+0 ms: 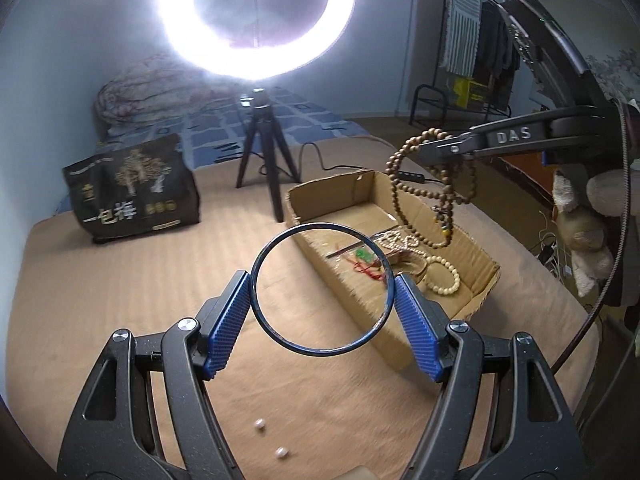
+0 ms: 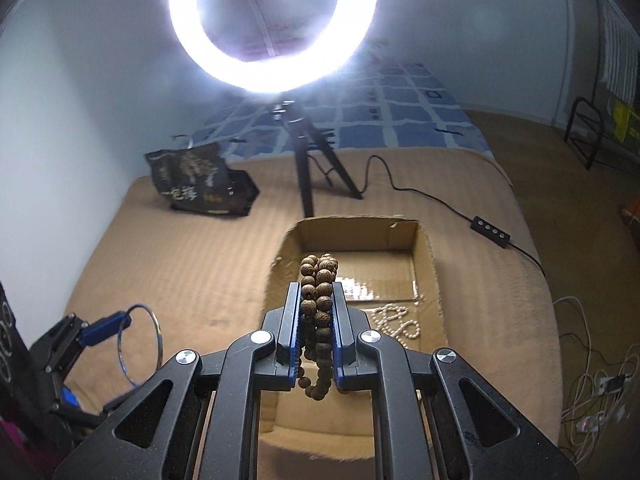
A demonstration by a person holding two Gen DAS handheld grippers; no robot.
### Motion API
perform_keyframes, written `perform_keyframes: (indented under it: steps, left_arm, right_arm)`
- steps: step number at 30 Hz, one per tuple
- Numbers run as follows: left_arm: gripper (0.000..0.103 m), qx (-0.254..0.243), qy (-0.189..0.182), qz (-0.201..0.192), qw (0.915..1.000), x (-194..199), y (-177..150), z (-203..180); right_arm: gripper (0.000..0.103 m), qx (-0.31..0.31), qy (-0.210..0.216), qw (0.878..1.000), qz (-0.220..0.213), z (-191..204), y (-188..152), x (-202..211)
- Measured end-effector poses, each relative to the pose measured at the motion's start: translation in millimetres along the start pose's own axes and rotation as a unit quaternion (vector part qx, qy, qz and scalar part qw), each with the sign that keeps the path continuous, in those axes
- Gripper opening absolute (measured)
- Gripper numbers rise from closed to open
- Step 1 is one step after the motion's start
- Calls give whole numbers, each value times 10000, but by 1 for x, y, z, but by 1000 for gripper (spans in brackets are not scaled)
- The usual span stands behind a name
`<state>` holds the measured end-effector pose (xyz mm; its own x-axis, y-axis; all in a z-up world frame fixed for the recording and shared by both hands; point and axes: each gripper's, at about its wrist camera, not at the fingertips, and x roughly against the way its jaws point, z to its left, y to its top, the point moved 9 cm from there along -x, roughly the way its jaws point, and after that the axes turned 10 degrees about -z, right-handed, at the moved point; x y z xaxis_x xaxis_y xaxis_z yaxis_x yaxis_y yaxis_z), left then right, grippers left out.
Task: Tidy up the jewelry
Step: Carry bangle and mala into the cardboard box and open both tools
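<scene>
My left gripper (image 1: 322, 306) pinches a thin blue bangle (image 1: 320, 288) between its two blue ribbed pads (image 1: 226, 326), one pad on each side of the ring, holding it above the tan blanket (image 1: 120, 300) just left of the cardboard box (image 1: 486, 276). My right gripper (image 2: 316, 332) is pressed together on a strand of dark brown wooden beads (image 2: 318, 300); in the left wrist view the same strand (image 1: 434, 184) hangs in long loops from the right gripper (image 1: 444, 148) above the far right part of the box. In the right wrist view the beads bunch between the pads, with loops protruding past the fingertips and hanging below them. The box stands open on the blanket. Inside it, at the near end, lie a white pearl strand (image 1: 400, 240), a pale bead bracelet (image 1: 442, 276), and a red cord piece with a green stone (image 1: 366, 260); the exact form of the last item cannot be resolved. Two loose pearls (image 1: 260, 424) lie on the blanket near the left gripper, well apart from the box. At the far side, a lit ring light (image 1: 256, 16) stands on a black tripod (image 1: 264, 160), with a black printed bag (image 1: 132, 192) to its left. A black cable with an inline control (image 2: 490, 232) runs across the blanket right of the box.
</scene>
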<state>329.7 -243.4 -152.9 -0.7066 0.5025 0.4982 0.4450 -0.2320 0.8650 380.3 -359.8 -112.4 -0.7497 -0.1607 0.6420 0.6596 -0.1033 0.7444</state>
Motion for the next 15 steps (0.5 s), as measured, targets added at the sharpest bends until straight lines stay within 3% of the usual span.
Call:
perform_keyframes:
  steps: [15]
  left_arm:
    - [74, 303, -330, 340, 9984, -66, -4, -36]
  right_arm:
    - [11, -285, -199, 9994, -17, -49, 13, -44]
